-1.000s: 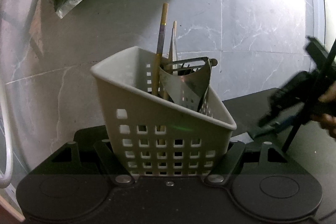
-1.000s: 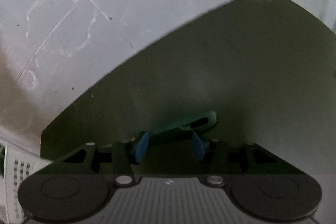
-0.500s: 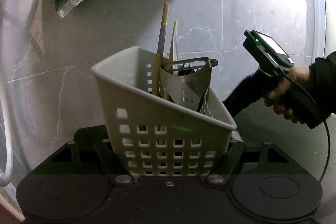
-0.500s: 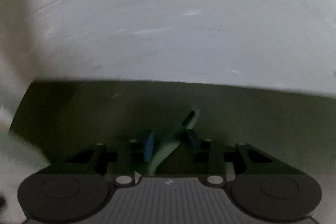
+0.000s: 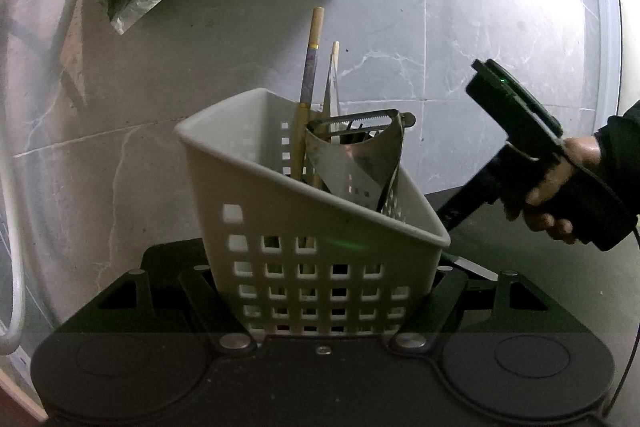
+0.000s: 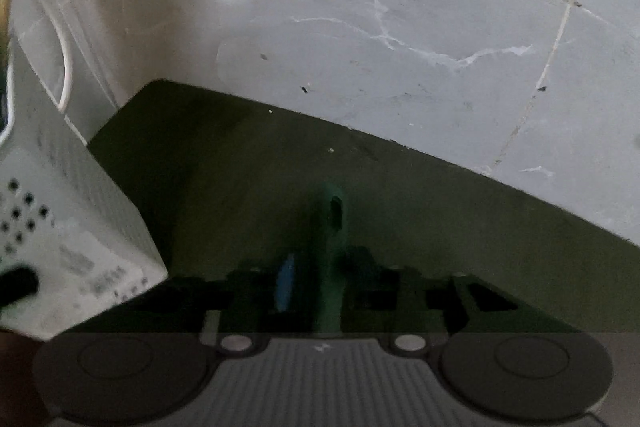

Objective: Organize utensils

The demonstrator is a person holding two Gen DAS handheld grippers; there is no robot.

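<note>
Green handle now upright between fingers.

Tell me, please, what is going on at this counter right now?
A person is sorting utensils with a gripper in each hand. The left gripper is clamped on a white perforated caddy already holding chopsticks and a metal peeler. The right gripper, its jaws opening, has a green-handled utensil between them over the dark mat, beside the caddy.

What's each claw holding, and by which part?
Left claw: white basket, by its lower walls. Right claw, opening: green handle between fingers, mid-length; grip unclear.
</note>
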